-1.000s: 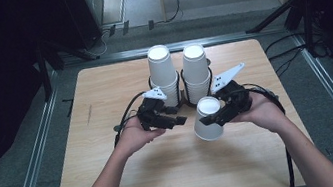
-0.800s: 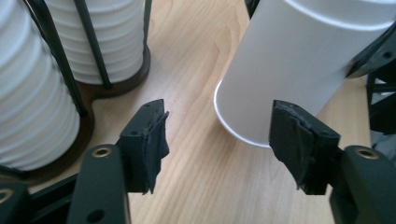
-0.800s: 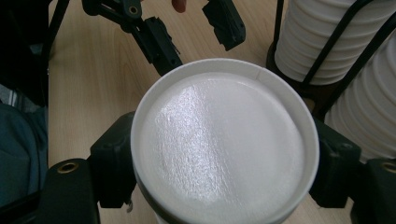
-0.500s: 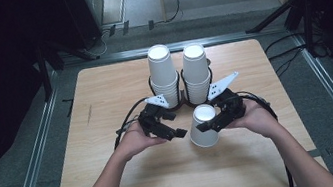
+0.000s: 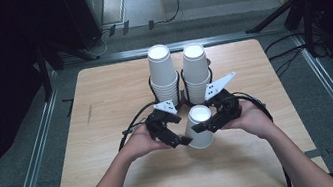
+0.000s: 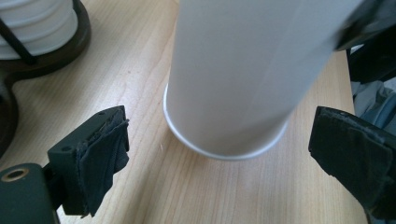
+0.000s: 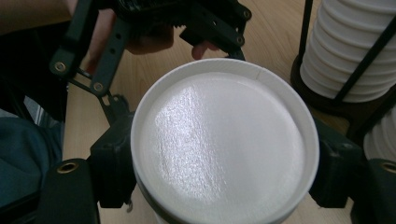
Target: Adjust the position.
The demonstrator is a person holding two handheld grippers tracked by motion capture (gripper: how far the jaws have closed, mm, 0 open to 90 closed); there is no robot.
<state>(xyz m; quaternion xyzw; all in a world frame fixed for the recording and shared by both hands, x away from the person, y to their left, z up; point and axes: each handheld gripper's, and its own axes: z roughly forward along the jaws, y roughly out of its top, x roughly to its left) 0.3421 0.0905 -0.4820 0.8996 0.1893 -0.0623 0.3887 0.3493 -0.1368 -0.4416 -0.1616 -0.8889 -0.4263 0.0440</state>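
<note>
The left gripper [image 5: 176, 135] is being held with its jaws spread wide; they have just been opening, and the paper cup [image 5: 199, 126] is standing between the pads [image 6: 105, 154] untouched. The cup is being gripped by the right gripper [image 5: 214, 121], its jaws clamped on the wall just under the closed end. A second ago the cup was being carried tilted nearer the two cup stacks [image 5: 179, 73]; it is now being set down upside down on the wooden table [image 5: 104, 98], just in front of those stacks, its rim seemingly touching the wood. The placing is judged nearly finished, with only the right grip left to be released. No brand, label or writing is being shown anywhere.
</note>
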